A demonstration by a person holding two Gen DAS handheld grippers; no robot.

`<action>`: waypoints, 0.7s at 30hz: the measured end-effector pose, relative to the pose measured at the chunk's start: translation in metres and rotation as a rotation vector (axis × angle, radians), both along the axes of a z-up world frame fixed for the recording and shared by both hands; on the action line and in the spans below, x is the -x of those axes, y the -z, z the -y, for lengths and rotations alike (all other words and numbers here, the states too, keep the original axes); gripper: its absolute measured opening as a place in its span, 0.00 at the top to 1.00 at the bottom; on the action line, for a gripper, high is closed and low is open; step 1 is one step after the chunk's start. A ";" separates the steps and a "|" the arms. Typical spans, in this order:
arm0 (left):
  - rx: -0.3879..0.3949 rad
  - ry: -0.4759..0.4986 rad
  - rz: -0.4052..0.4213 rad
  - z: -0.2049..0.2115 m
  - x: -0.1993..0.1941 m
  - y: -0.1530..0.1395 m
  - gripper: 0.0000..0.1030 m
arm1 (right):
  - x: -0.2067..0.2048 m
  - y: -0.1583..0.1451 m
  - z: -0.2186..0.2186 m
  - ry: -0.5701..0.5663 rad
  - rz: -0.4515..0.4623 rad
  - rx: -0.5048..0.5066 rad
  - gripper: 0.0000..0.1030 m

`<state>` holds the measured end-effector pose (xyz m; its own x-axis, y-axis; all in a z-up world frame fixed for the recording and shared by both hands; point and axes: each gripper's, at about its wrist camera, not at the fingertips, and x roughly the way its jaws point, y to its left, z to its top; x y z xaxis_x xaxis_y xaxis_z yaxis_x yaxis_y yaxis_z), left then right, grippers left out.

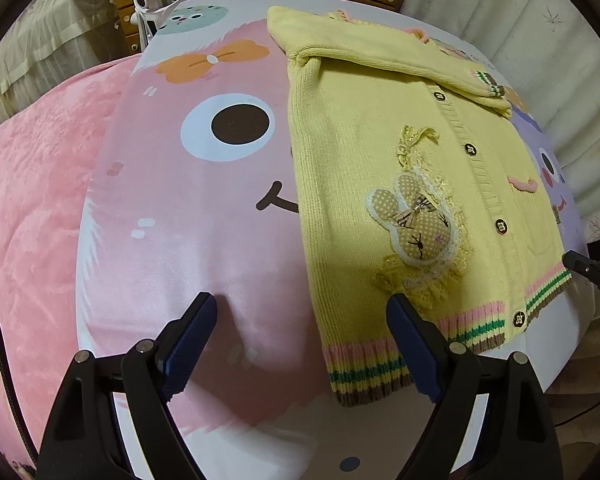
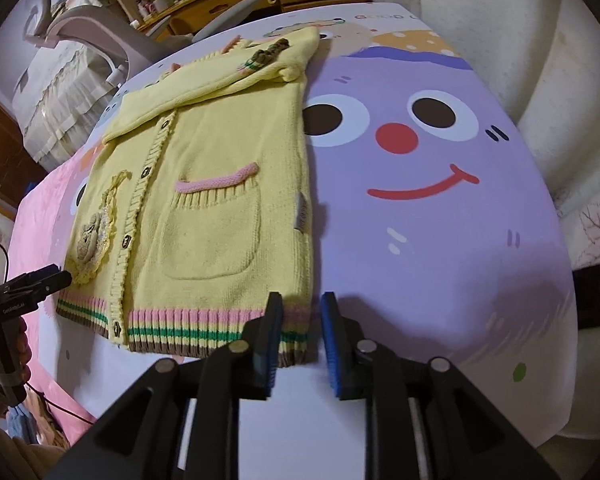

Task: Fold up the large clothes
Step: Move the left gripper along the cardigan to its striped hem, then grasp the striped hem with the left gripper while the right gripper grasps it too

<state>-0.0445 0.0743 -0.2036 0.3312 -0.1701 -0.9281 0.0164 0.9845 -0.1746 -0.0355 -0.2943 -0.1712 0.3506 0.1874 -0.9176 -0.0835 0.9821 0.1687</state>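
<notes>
Right claw (image 2: 300, 334): jaws parted a little, nothing pinched; they straddle the cardigan's (image 2: 204, 200) near right hem corner (image 2: 296, 344), likely lined up to lift that corner for the next fold. Left claw (image 1: 302, 350): wide open and empty, over the printed mat (image 1: 172, 200) with one finger (image 1: 414, 354) above the opposite hem corner — probably the matching grab. Cardigan lies flat and buttoned on the desk, sleeves folded across the top, so the body looks ready to fold.

The left gripper (image 1: 302, 316) points down with its jaws wide apart, and the right gripper (image 2: 302, 308) is open a little, holding nothing.
</notes>
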 end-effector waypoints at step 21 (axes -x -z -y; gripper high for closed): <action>-0.076 0.070 0.032 0.024 0.010 -0.009 0.92 | 0.016 -0.001 -0.015 -0.096 0.014 0.052 0.91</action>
